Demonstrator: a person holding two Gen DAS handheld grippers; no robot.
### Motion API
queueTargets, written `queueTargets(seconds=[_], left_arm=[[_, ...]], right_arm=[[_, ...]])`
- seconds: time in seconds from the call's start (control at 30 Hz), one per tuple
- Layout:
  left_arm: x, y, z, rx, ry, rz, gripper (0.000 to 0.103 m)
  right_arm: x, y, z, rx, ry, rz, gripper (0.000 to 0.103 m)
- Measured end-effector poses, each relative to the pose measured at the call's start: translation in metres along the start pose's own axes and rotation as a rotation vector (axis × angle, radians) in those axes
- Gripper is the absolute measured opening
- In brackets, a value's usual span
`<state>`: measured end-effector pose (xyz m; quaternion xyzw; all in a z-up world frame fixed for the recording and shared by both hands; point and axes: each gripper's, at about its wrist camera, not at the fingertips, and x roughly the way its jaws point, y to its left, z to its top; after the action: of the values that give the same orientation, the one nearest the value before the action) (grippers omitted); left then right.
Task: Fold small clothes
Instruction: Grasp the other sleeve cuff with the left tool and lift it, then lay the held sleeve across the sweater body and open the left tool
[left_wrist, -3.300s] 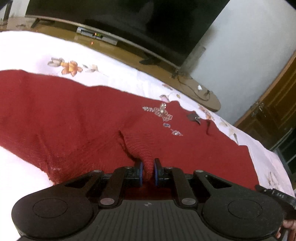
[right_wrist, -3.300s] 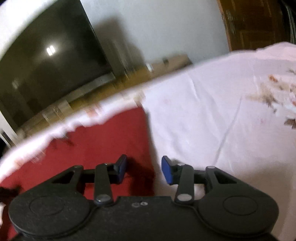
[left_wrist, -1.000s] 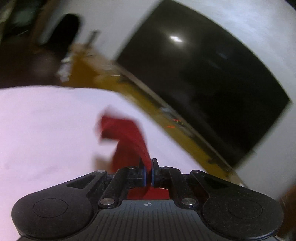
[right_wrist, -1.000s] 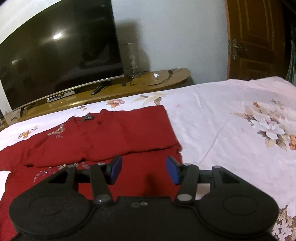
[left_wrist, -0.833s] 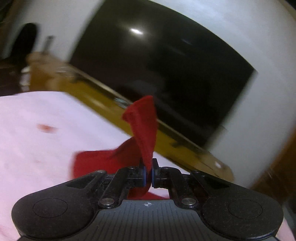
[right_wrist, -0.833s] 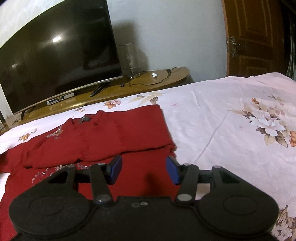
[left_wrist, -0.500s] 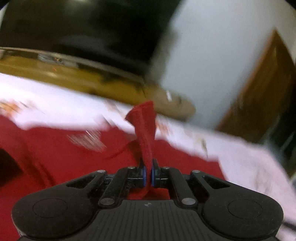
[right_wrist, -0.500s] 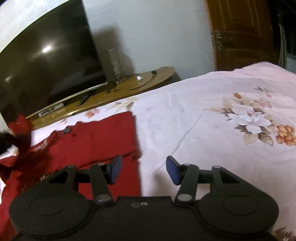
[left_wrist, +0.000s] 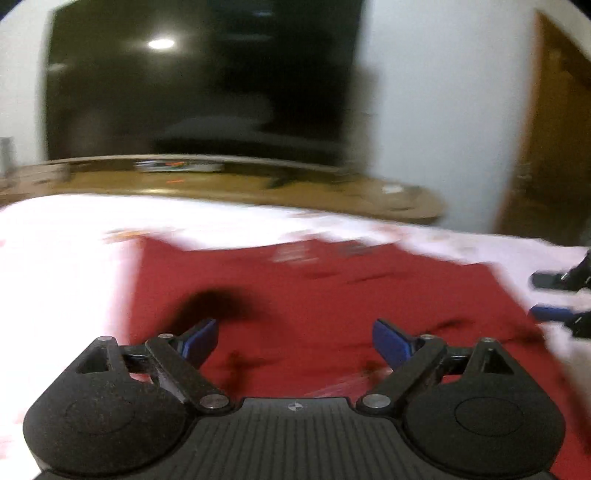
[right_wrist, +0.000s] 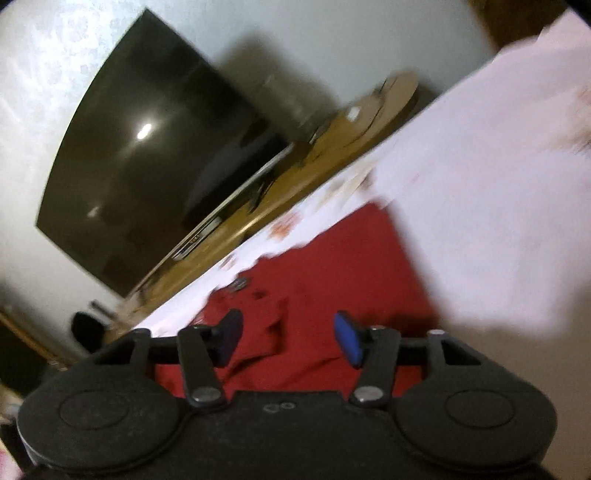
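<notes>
A red knitted garment (left_wrist: 314, 295) lies spread on the white floral bedsheet (left_wrist: 55, 277). My left gripper (left_wrist: 293, 338) is open and empty just above the garment's near part. The garment also shows in the right wrist view (right_wrist: 332, 266), tilted. My right gripper (right_wrist: 286, 338) is open and empty over the garment's right part, and its blue fingertips (left_wrist: 550, 314) show at the right edge of the left wrist view. Both views are motion-blurred.
A large dark television (left_wrist: 199, 85) stands on a low wooden stand (left_wrist: 258, 188) beyond the bed. A wooden door (left_wrist: 554, 129) is at the right. The bedsheet (right_wrist: 498, 184) stretches to the right of the garment.
My left gripper carried a sleeve of the red garment across, then opened and let it go. My right gripper stayed open and tilted over the garment's right edge.
</notes>
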<state>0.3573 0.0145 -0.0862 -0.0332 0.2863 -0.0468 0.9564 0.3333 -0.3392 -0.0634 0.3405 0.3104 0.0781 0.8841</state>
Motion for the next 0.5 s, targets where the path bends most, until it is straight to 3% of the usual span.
queueTargets(seconds=[0.13, 0.27, 0.33, 0.37, 0.43, 0.47, 0.5], left_arm=[[-0.003, 0.058, -0.022, -0.076, 0.084, 0.098, 0.09], [0.017, 0.07, -0.036, -0.108, 0.122, 0.083, 0.09], [0.023, 0.066, -0.037, -0.075, 0.119, 0.093, 0.09], [0.024, 0.064, -0.037, -0.065, 0.118, 0.096, 0.09], [0.022, 0.066, -0.038, -0.071, 0.111, 0.079, 0.088], [0.022, 0.068, -0.036, -0.07, 0.109, 0.075, 0.076], [0.026, 0.071, -0.035, -0.06, 0.111, 0.079, 0.071]], right_arm=[[0.062, 0.007, -0.009, 0.074, 0.133, 0.022, 0.053], [0.09, 0.009, -0.017, 0.153, 0.158, 0.031, 0.05], [0.093, 0.017, -0.017, 0.138, 0.145, 0.013, 0.032], [0.095, 0.021, -0.015, 0.113, 0.14, -0.006, 0.014], [0.093, 0.03, -0.011, 0.04, 0.134, -0.033, 0.011], [0.086, 0.037, -0.007, -0.01, 0.109, -0.034, 0.011], [0.079, 0.042, -0.003, -0.05, 0.083, -0.032, 0.01]])
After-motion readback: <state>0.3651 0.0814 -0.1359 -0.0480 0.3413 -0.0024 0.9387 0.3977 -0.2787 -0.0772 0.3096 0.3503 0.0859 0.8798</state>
